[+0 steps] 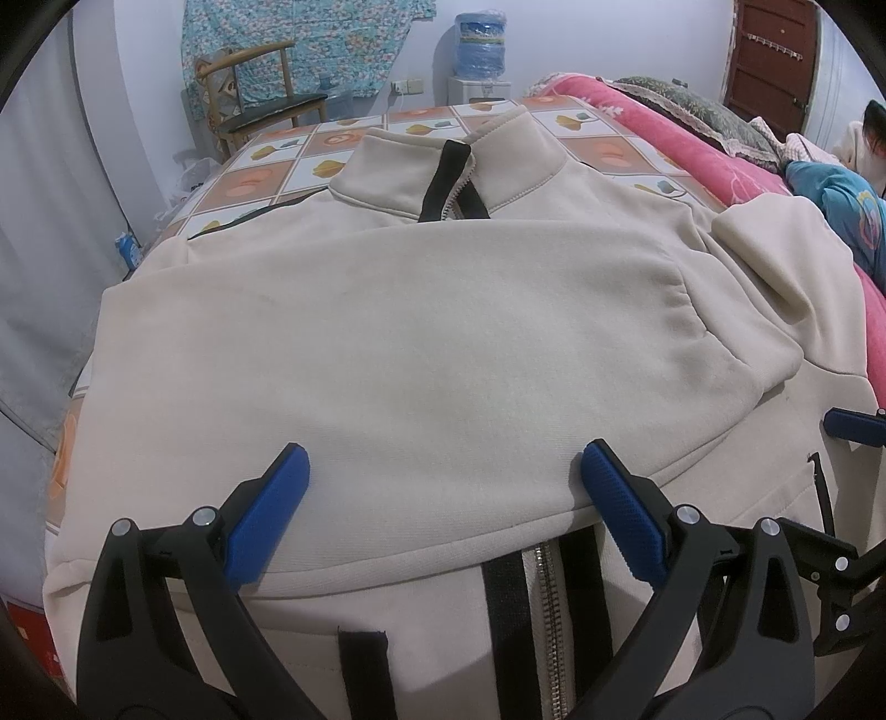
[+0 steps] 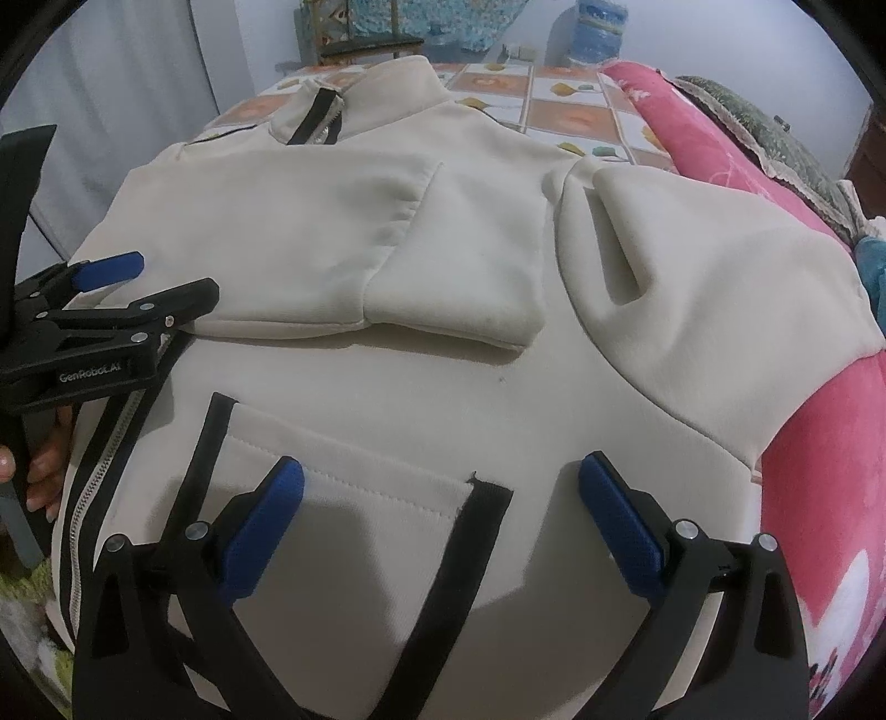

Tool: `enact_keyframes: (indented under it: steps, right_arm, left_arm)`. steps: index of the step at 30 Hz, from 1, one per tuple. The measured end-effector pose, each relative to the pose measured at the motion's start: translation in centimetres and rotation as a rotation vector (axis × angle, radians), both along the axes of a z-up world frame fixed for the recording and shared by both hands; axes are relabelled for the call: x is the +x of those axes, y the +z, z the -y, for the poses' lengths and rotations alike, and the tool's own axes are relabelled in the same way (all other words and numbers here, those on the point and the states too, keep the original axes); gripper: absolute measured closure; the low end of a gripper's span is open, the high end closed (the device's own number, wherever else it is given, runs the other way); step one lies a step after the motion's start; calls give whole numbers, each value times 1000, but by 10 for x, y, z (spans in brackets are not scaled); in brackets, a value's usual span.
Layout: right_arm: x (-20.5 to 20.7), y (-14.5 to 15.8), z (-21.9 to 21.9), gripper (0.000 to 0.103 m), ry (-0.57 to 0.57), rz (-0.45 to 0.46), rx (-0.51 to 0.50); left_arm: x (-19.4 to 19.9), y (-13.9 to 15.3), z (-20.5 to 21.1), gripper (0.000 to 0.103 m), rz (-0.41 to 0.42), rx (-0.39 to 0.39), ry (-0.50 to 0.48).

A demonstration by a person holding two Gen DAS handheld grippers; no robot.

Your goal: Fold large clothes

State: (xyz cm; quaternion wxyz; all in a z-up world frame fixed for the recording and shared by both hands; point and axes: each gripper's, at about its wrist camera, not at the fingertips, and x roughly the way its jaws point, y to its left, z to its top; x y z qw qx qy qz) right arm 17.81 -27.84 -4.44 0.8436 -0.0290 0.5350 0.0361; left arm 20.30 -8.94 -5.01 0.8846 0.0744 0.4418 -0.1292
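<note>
Clearly, the cream zip jacket lay flat, front side up, on a bed covered with a tiled flower-pattern sheet, with its stand-up collar at the far end. One sleeve was folded across the chest, and its cuff rested near the middle of the body. The other sleeve lay spread out to the side, partly over a pink blanket. The metal zipper with black tape ran down the front, and a pocket with black edging was seen on the lower part.

The left gripper hovered over the lower edge of the folded sleeve with its blue pads wide apart, holding nothing. The right gripper was also spread open, above the pocket, and nothing was between its pads. In the right wrist view, the left gripper appeared at the left border, and fingers of a hand were around its handle.

Behind the bed stood a wooden chair and a water dispenser. A person was at the far right edge.
</note>
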Motion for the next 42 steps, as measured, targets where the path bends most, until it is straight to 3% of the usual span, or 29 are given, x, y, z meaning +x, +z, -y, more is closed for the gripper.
enact_keyframes:
  steps: [5, 10, 20, 25, 30, 42]
  right_arm:
    - [6, 8, 2, 7, -1, -64, -8]
    - [2, 38, 38, 7, -99, 16, 41]
    - [0, 84, 198, 7, -463, 137, 207]
    - [5, 73, 267, 7, -626, 140, 313]
    - [14, 53, 323, 18, -775, 125, 458]
    - [43, 12, 399, 41, -960, 159, 584]
  left_arm:
    - [0, 0, 0, 7, 0, -1, 0]
    - [0, 0, 0, 7, 0, -1, 0]
    - [0, 0, 0, 7, 1, -1, 0]
    - [0, 0, 0, 7, 1, -1, 1]
    - [0, 0, 0, 7, 1, -1, 1]
    - [0, -1, 0, 7, 1, -1, 1]
